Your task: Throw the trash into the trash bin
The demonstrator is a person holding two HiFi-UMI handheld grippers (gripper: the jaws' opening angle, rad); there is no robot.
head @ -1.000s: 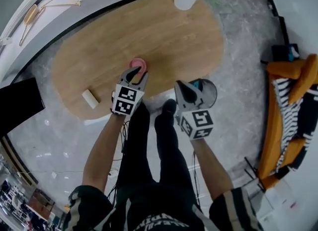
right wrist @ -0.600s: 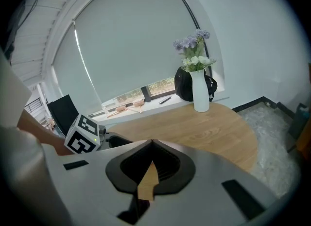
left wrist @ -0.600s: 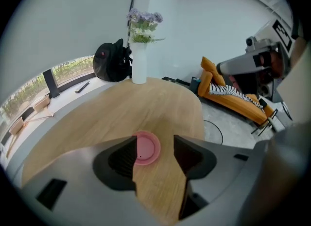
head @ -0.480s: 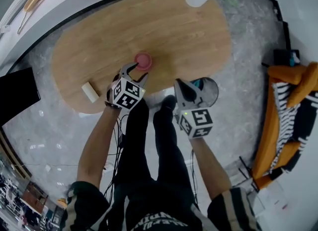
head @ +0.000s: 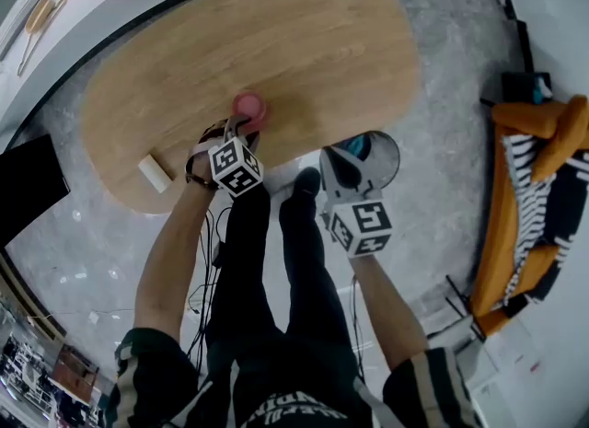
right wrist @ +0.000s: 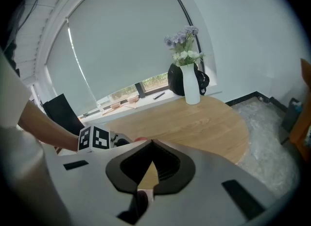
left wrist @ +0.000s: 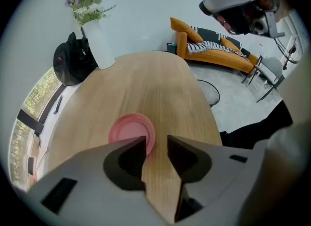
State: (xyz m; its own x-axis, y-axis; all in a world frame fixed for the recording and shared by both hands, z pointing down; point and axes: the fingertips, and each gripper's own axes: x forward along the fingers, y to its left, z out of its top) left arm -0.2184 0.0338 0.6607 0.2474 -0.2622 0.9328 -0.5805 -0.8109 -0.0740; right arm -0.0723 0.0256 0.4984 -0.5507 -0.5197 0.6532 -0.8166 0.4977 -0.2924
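Pink round trash on wood table before left tool's closing empty jaws; right tool clenched.

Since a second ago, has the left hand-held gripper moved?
Yes. The left hand-held gripper has dropped toward the wooden table and rolled, beside the pink cup. Its jaws have just been closing; nothing is gripped between them.

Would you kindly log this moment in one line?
left tool: open at pink cup, jaws just closing, only table between | right tool: shut, empty, by trash bin
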